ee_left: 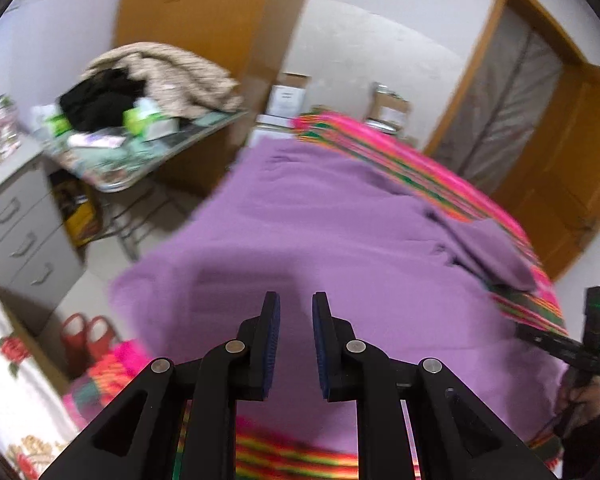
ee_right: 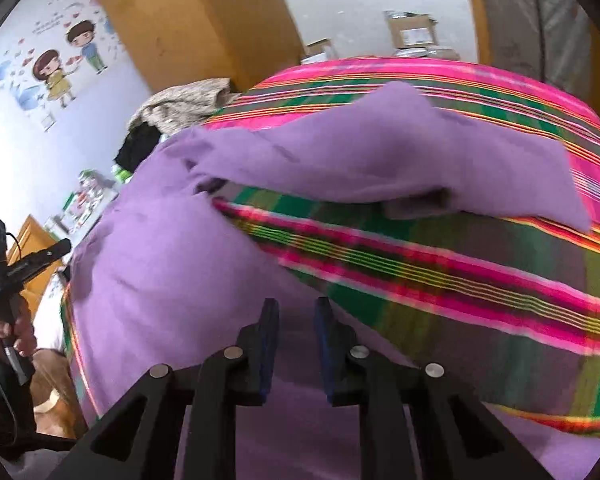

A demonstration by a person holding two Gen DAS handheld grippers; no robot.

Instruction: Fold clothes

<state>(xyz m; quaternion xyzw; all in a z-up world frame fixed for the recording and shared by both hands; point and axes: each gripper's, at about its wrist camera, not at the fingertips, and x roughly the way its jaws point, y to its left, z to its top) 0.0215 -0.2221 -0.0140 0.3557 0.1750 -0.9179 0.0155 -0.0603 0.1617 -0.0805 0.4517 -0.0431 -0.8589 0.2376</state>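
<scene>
A purple long-sleeved garment (ee_left: 320, 220) lies spread over a bed with a pink, green and orange striped blanket (ee_left: 420, 160). My left gripper (ee_left: 296, 300) hovers over the garment's near part, open, with nothing between its blue pads. In the right wrist view the garment's body (ee_right: 160, 260) fills the left, and one sleeve (ee_right: 420, 152) stretches out to the right across the blanket (ee_right: 460, 280). My right gripper (ee_right: 297, 304) hangs open just above the garment's near edge, holding no cloth. A person's hand (ee_right: 16, 332) grips the left tool's handle at the far left.
Left of the bed stand a cluttered table (ee_left: 204, 128) piled with clothes (ee_left: 160, 80) and grey drawers (ee_left: 20, 232). Red slippers (ee_left: 84, 336) lie on the floor. Cardboard boxes (ee_left: 392, 108) sit past the bed's far end. A wooden door (ee_left: 560, 180) is at the right.
</scene>
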